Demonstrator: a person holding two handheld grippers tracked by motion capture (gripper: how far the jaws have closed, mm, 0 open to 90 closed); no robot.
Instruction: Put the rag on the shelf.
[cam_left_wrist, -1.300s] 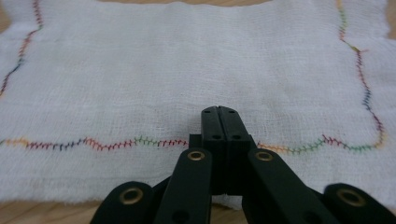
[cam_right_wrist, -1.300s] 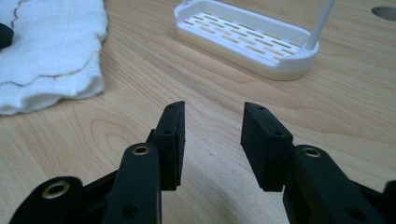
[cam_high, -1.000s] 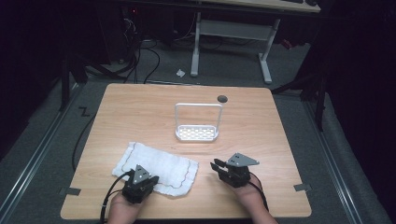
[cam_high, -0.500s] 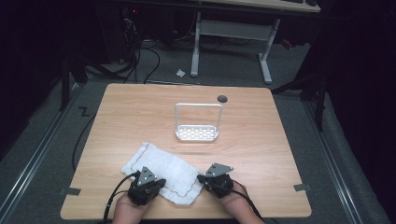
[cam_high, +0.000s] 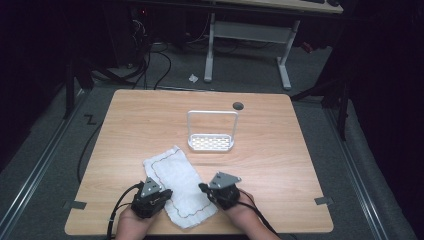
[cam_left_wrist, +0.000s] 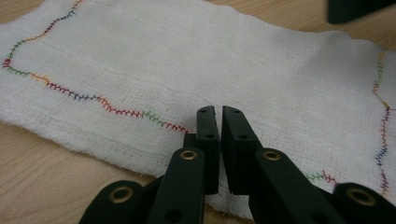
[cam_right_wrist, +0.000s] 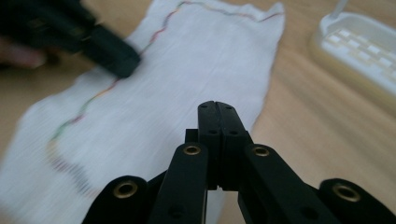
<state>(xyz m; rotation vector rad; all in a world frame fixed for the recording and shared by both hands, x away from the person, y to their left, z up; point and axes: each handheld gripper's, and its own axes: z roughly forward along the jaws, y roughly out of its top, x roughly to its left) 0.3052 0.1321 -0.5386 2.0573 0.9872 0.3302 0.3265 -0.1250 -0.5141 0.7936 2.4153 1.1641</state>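
A white cloth (cam_high: 175, 175) with multicoloured zigzag stitching lies near the front edge of the wooden table (cam_high: 280, 150). My left gripper (cam_high: 167, 193) sits at the cloth's left side. In the left gripper view its jaws (cam_left_wrist: 216, 114) are shut to a thin slit over the cloth (cam_left_wrist: 243, 70), just inside the stitched line. My right gripper (cam_high: 202, 187) is at the cloth's right side. Its jaws (cam_right_wrist: 217, 106) are fully shut, low over the cloth (cam_right_wrist: 187, 70) near that edge. No fabric shows pinched in either pair.
A small white rack (cam_high: 211, 141) with a tall wire handle stands mid-table beyond the cloth, and also appears in the right gripper view (cam_right_wrist: 359, 46). A dark round hole (cam_high: 238, 105) marks the table's far side. Cables trail from both grippers toward the front edge.
Both grippers closed in on the cloth from its two sides. The cloth has turned and drawn into a narrower, longer shape running from the middle toward the front edge.
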